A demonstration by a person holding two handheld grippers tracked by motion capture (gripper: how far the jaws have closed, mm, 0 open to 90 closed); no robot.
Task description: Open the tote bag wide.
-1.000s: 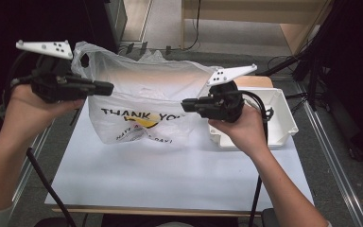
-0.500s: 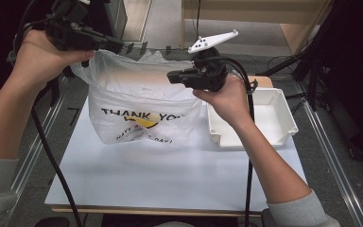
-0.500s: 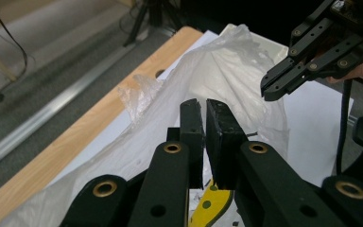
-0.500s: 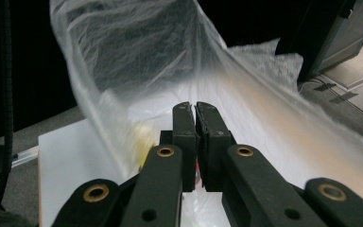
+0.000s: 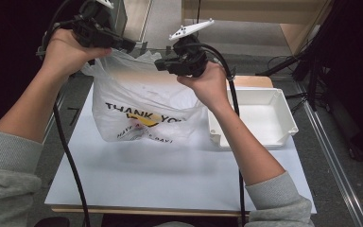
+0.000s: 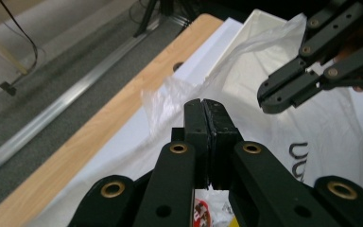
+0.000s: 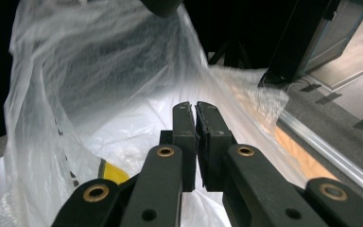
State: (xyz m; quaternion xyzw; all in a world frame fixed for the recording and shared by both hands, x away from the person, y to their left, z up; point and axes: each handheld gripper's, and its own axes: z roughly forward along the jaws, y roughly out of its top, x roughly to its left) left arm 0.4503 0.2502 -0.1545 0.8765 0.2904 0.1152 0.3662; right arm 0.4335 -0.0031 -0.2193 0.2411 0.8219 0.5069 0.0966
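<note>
Plastic bag (image 5: pixel 142 106) is lifted open by handles, clamped in left gripper (image 5: pixel 125 45) at 11 o'clock and right gripper (image 5: pixel 163 64); further spreading needed.

"What's on the table (image 5: pixel 123 189)?"
"A white sheet (image 5: pixel 170 175) covers most of it. A plastic bag (image 5: pixel 142 113) sits at centre frame, a white tray (image 5: pixel 264 118) just right of it."
"Bare wood anywhere?"
"Along the bottom edge."
</note>
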